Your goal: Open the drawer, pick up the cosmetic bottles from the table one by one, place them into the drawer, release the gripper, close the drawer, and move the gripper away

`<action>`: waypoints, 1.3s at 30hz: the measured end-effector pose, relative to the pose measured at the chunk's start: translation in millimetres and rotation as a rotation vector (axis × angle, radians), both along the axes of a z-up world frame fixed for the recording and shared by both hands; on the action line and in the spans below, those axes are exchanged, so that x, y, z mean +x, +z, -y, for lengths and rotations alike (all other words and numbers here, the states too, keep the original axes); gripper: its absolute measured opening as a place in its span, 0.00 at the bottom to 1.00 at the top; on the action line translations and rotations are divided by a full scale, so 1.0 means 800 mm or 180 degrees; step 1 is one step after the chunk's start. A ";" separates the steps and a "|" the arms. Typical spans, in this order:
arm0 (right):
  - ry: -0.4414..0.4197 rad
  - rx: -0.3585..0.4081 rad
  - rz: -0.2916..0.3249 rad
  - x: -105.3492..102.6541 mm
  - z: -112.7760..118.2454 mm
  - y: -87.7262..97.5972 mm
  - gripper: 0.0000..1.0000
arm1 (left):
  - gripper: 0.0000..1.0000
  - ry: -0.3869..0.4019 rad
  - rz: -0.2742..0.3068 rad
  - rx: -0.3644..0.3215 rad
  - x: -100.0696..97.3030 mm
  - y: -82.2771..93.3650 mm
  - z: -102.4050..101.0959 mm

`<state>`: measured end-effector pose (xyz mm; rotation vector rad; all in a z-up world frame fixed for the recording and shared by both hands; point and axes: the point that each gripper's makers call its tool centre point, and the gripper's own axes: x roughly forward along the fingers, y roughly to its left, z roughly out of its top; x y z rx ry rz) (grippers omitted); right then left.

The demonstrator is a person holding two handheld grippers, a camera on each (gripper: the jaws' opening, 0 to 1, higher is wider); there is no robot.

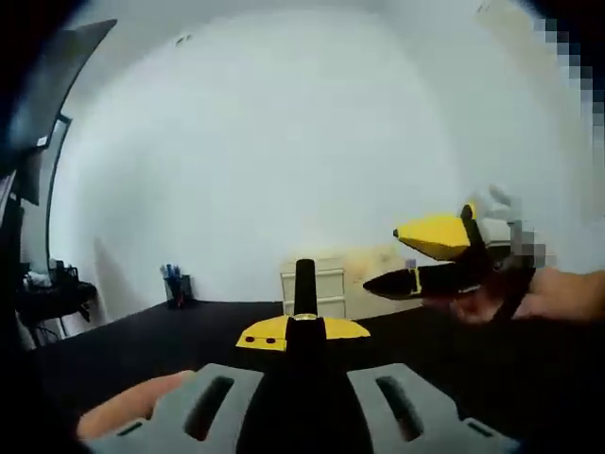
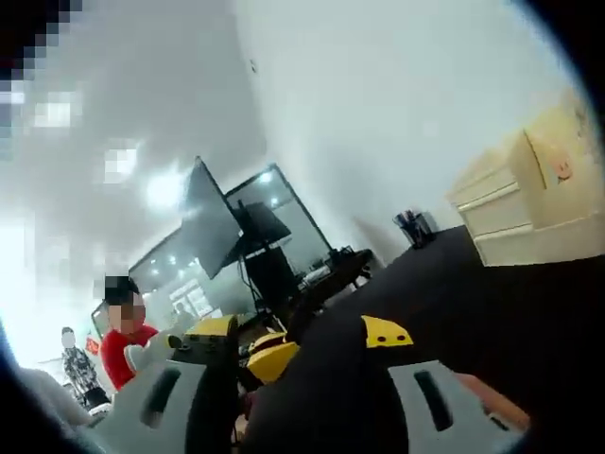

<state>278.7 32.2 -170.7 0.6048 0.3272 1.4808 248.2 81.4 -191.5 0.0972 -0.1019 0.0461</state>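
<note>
Drawer unit: a cream drawer unit (image 1: 315, 288) stood upright at the far edge of the black table (image 1: 142, 340), against the white wall (image 1: 284, 132). In the right gripper view the same unit (image 2: 529, 194) appeared tilted by the camera's roll, its stacked drawer fronts closed and a small orange sticker (image 2: 562, 168) on its side.

Contents: the drawers were shut, so what they held could not be told.

Pen holder: a dark cup of pens (image 1: 176, 284) sat on the table to the left of the drawer unit, near the wall.

Left gripper: the left gripper (image 1: 304, 326) pointed straight at the drawer unit, its black and yellow jaws drawn together with nothing between them.

Right gripper: the right gripper (image 1: 416, 255) was held in a hand (image 1: 529, 298) above the table, to the right of the drawer unit, its long axis pointing across toward the unit. Its jaws were parted and empty. In its own view the gripper (image 2: 312, 345) was raised clear of the table.

Background: a monitor (image 2: 213, 222) and a person in red (image 2: 128, 345) stood well away from the unit.
</note>
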 end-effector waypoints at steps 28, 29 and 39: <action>-0.0002 -0.0019 -0.0364 0.002 -0.001 -0.006 0.07 | 0.12 -0.0064 -0.0028 0.0394 0.000 -0.015 0.067; -0.0056 -0.0089 -0.0227 0.004 -0.001 -0.007 0.07 | 0.12 -0.0045 -0.0068 0.0420 0.002 -0.018 0.066; -0.0436 -0.0344 0.0930 -0.003 0.001 0.008 0.07 | 0.14 -0.0047 -0.0229 0.0420 0.012 -0.022 0.067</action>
